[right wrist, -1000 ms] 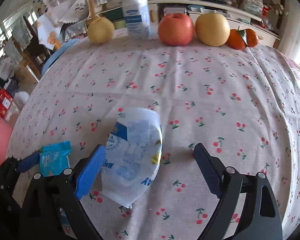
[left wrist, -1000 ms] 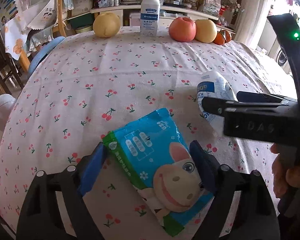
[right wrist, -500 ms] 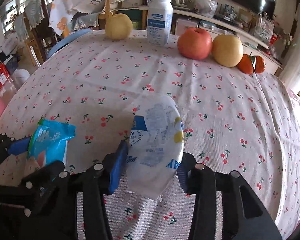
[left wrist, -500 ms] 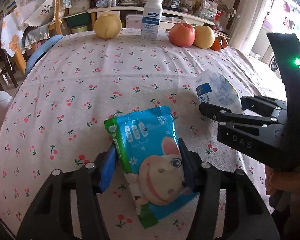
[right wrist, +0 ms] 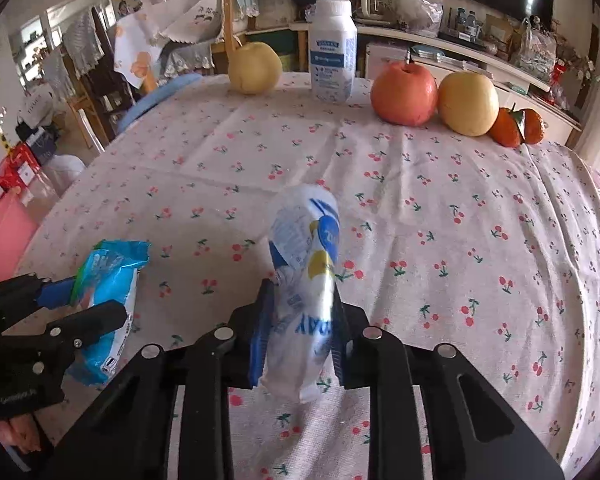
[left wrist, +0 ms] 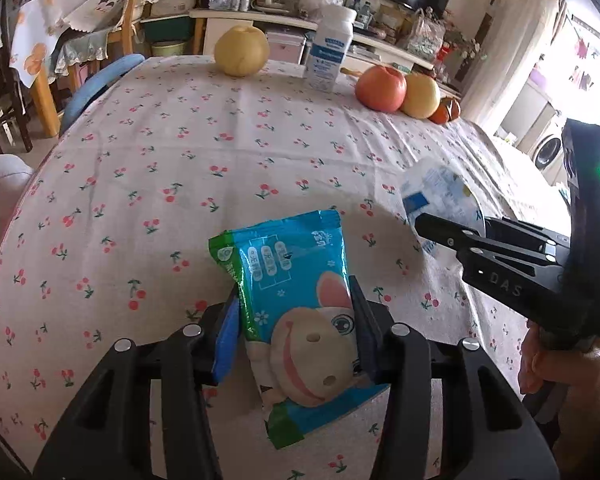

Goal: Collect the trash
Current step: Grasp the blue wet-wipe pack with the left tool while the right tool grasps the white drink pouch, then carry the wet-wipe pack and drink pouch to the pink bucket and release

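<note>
A blue wipes packet (left wrist: 296, 304) is pinched between the narrowed jaws of the left gripper (left wrist: 294, 336), above the cherry-print table (left wrist: 160, 168). Beside it, the right gripper (right wrist: 300, 332) squeezes a crumpled white wrapper (right wrist: 304, 280) over the same cloth.

This is a lived-in home, most likely a dining room. A table (right wrist: 440, 184) wears a cloth printed with small cherries, and on its far edge sit an apple (right wrist: 404, 94), pears (right wrist: 254, 68), tangerines (right wrist: 520, 128) and a white bottle (right wrist: 332, 52). Behind it a long shelf (left wrist: 284, 24) is crowded with a kettle, bottles and bags. Wooden chairs (left wrist: 44, 76) draped with lace-edged cloths stand to the left, and a washing machine (left wrist: 548, 152) shows through a bright doorway on the right
</note>
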